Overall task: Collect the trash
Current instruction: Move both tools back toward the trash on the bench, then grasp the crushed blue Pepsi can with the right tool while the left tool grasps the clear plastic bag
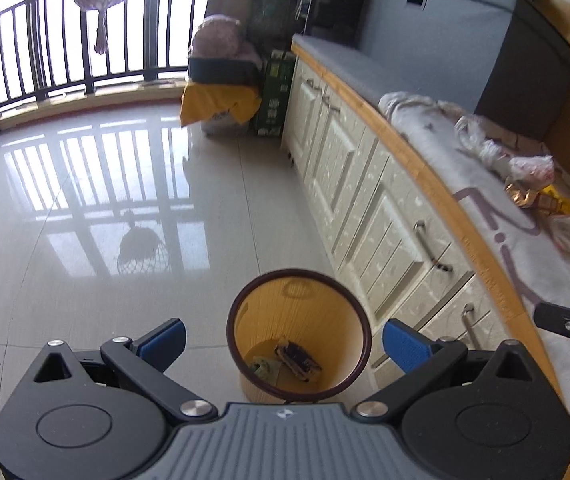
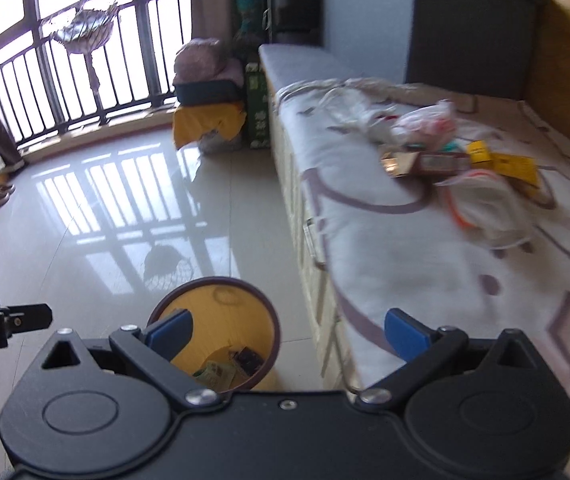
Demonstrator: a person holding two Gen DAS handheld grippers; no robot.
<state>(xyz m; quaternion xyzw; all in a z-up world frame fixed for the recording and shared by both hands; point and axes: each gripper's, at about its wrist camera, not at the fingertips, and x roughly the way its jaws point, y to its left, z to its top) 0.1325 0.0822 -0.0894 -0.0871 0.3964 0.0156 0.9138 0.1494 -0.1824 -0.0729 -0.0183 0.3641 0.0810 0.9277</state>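
A round yellow waste bin (image 1: 281,316) with a dark rim stands on the floor beside the cabinet; a dark packet (image 1: 299,360) and a greenish wrapper (image 1: 263,368) lie in it. My left gripper (image 1: 285,344) hangs open above the bin, nothing between its blue pads. In the right wrist view the bin (image 2: 221,312) sits low and left, and my right gripper (image 2: 289,338) is open and empty over the bin's edge and the cloth-covered bench. Trash lies on the bench: a crumpled plastic bag (image 2: 425,120), a brown box (image 2: 437,162), yellow packaging (image 2: 509,164), a white-orange bag (image 2: 481,200).
The bench (image 2: 385,240) has cream cabinet doors (image 1: 349,168) with metal handles. A grey storage box (image 1: 457,36) stands at its far end. A yellow-draped stack (image 1: 217,92) and a green carton (image 1: 273,100) sit by the railing. The glossy tiled floor (image 1: 105,208) spreads left.
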